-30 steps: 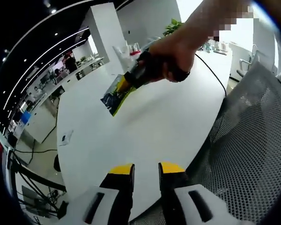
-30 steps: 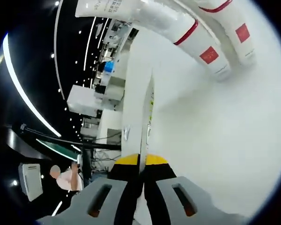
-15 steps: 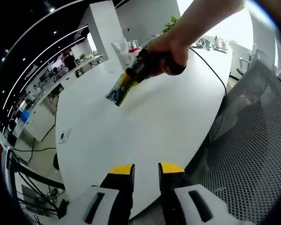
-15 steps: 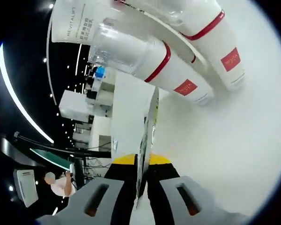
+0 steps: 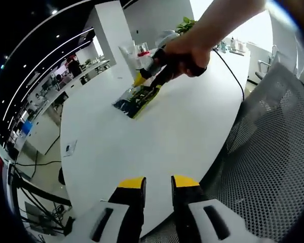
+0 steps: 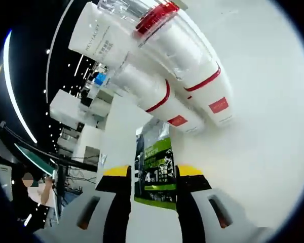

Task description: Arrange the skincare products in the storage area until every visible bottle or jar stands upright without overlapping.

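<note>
Left gripper (image 5: 157, 183) hovers with jaws slightly apart; right gripper (image 6: 152, 172) spread wide, gripped by a hand (image 5: 185, 53)

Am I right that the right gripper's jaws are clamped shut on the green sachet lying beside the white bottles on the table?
Not quite: the right gripper has its jaws spread apart, with the green sachet lying loose between them, as the right gripper view shows. The sachet does lie beside the white bottles on the table.

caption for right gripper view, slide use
Right tool open around a flat green sachet on the white table, white red-banded bottles just beyond.
</note>
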`<state>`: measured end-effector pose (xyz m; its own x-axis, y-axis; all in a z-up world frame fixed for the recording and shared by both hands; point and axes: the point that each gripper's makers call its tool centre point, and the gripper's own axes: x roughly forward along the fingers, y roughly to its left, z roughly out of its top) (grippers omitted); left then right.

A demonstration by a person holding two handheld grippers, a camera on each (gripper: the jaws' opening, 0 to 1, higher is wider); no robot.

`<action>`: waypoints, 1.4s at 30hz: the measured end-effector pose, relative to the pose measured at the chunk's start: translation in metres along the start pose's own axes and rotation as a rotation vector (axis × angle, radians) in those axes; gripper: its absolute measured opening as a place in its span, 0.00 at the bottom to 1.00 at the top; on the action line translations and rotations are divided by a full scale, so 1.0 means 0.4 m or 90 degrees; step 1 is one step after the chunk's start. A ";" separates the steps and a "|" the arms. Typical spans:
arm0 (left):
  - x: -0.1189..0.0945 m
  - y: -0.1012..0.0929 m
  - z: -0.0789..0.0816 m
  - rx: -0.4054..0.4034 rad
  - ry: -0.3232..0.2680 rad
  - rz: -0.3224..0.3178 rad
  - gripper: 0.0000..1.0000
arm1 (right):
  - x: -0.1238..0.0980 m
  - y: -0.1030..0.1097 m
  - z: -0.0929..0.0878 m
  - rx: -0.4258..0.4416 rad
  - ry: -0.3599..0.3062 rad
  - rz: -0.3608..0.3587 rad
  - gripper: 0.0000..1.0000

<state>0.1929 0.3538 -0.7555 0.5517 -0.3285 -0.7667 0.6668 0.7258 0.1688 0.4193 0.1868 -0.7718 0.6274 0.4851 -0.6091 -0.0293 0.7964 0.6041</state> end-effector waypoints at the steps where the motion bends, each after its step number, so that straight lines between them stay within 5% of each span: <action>1: 0.000 0.001 0.001 -0.001 -0.001 0.001 0.21 | -0.006 -0.006 0.005 -0.027 -0.011 -0.015 0.33; 5: 0.002 -0.001 -0.002 0.000 0.002 0.000 0.21 | -0.017 0.016 -0.002 -0.138 -0.013 -0.023 0.34; 9: 0.002 -0.002 -0.001 0.005 0.001 -0.001 0.20 | -0.005 0.104 -0.074 -0.252 0.041 0.048 0.32; 12: 0.004 -0.001 -0.005 0.002 0.006 0.001 0.20 | 0.019 0.096 -0.102 -0.398 0.074 0.009 0.35; 19: 0.003 0.003 -0.005 -0.003 0.009 0.006 0.19 | 0.039 0.033 -0.107 -0.564 0.147 -0.074 0.43; 38: 0.002 0.008 -0.007 0.001 0.012 0.015 0.18 | 0.102 0.001 -0.039 -0.532 0.129 -0.069 0.40; 42: 0.003 0.007 -0.009 0.003 0.014 0.014 0.18 | 0.091 0.015 -0.049 -0.520 0.124 -0.047 0.49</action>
<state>0.1937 0.3576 -0.7583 0.5552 -0.2989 -0.7762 0.6566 0.7304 0.1884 0.4267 0.2163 -0.8007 0.5072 0.4153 -0.7552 -0.5936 0.8036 0.0432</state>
